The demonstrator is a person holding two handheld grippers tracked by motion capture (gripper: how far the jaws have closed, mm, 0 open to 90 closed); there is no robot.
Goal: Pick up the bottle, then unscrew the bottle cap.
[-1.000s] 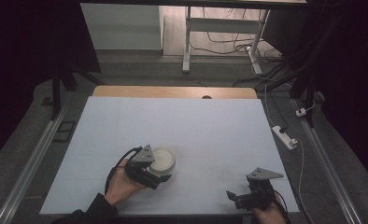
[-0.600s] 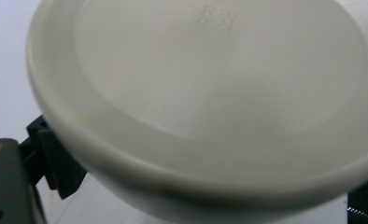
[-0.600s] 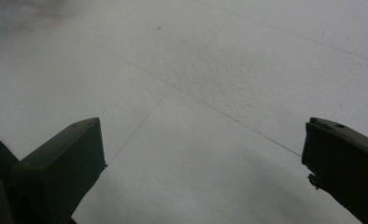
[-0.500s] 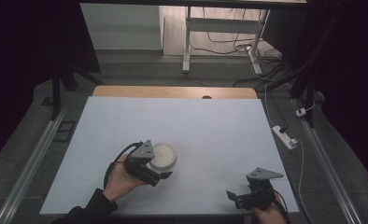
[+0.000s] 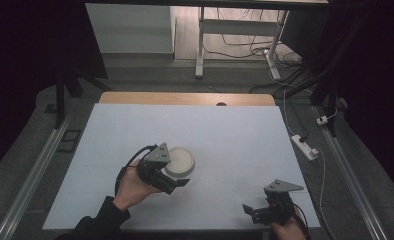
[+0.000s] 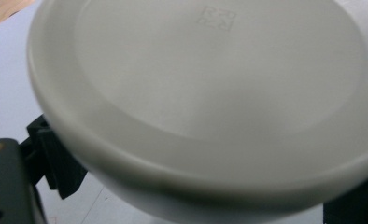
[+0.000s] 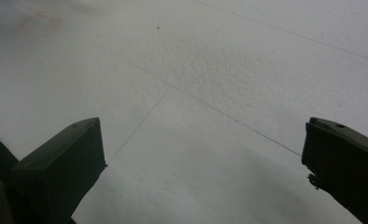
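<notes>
Left claw (image 5: 179, 183) is at the white round dish (image 5: 179, 160) in the near-left middle of the pale surface (image 5: 235, 135), and from the high view the dish sits just beyond the hand, partly tucked under the claw's grey plate. The left gripper view has the dish right up against the lens, its underside (image 6: 210, 79) facing the camera with a small embossed mark (image 6: 216, 18) on it, so the dish looks tipped up or turned over rather than lying flat. Black jaw parts peek out at the lower left and lower right of its rim, one to each side, which reads as a grip on the rim, though the contact itself is hidden behind the dish, so I cannot tell for certain that the left claw is clamped on it. Holding by the rim would make sense here: a shallow dish offers little else to pinch. Over at the near-right corner, the right claw (image 5: 251, 212) hangs low above the surface with its jaws spread wide and nothing between them; its own view looks down on bare textured sheet (image 7: 210, 93). My read: it is parked clear, waiting, well apart from the dish.
</notes>
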